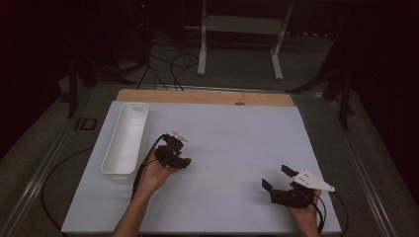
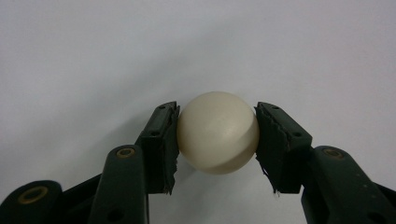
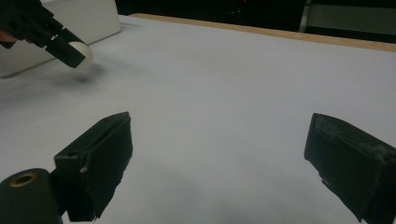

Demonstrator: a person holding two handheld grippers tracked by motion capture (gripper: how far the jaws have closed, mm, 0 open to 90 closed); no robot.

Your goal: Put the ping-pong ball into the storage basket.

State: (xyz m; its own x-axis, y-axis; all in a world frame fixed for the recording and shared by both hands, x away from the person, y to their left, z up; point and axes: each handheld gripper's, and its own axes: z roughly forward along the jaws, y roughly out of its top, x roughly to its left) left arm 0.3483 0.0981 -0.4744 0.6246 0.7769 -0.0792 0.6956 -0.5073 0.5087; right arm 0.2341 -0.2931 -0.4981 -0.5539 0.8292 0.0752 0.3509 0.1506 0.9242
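Observation:
A cream-white ball [image 2: 218, 132] sits clamped between the two black pads of my left gripper [image 2: 217, 140]. In the high view that left gripper [image 1: 184, 161] is over the white board, just right of the white bin [image 1: 126, 139]. From the right gripper view, the ball [image 3: 84, 57] hangs a little above the board, with its shadow beneath. My right gripper [image 1: 277, 177] is near the board's front right, jaws wide apart with nothing between them; its pads [image 3: 100, 158] frame bare board.
The white board [image 1: 222, 148] lies on a wooden table whose edge [image 1: 205, 96] shows at the back. The long white bin stands along the board's left side. Cables and a white stand's legs [image 1: 239, 42] are on the floor beyond.

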